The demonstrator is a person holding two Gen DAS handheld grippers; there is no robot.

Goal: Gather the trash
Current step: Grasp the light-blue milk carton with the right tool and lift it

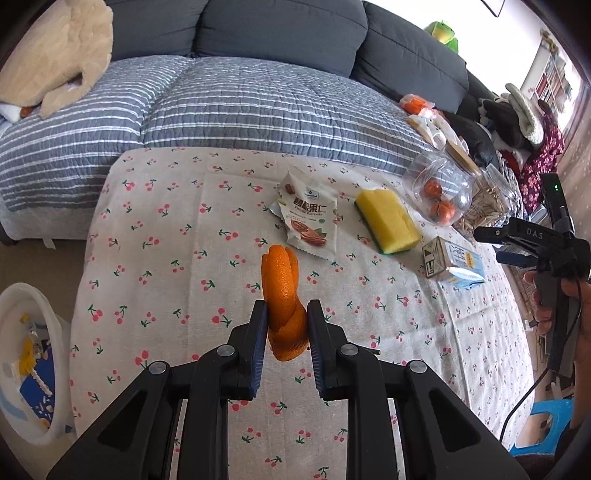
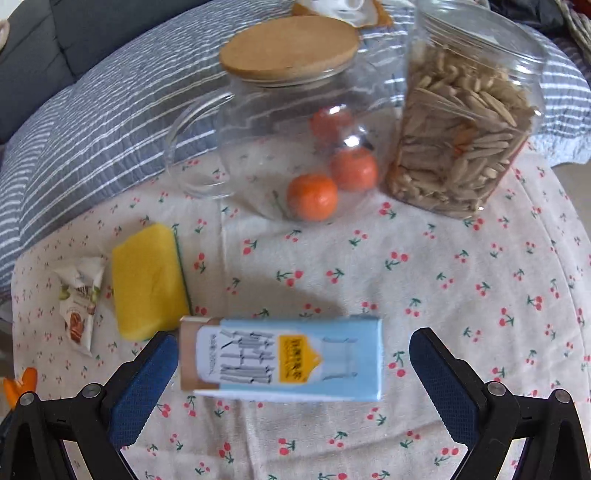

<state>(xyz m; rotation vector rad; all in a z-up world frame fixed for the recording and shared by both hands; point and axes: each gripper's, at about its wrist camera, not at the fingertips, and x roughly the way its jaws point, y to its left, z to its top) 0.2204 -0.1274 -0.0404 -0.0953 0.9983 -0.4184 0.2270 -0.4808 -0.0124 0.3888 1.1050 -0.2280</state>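
A dark grey sofa (image 1: 280, 33) runs along the back, with a striped quilt (image 1: 221, 107) spread over its seat and a beige plush toy (image 1: 59, 55) lying at one end. In front of it stands the tabletop (image 1: 155, 229), covered by a cloth printed with small cherries. Beside the tabletop on the floor is a white bin (image 1: 33, 354) holding scraps.

At the far side of the tabletop stands a clear plastic jar (image 2: 465, 122) packed with pale seeds, and just beside it a glass jug (image 2: 291, 147) with a cork lid (image 2: 288, 48) and three small oranges (image 2: 312, 197) inside. Nearer lies a yellow sponge (image 2: 147, 280) with a green backing, and next to that a torn snack wrapper (image 1: 308, 218).

A light blue carton (image 2: 291, 358) lies on its side on the cloth, between the fingers of the right tool (image 2: 291, 373). Its jaws stand wide apart; the left pad sits close by the carton's end, though I cannot tell if it touches, and the right pad is clear of it.

The left tool (image 1: 287, 325) is clamped on a strip of orange peel (image 1: 282, 291), which sticks up past the fingertips, raised above the cloth.
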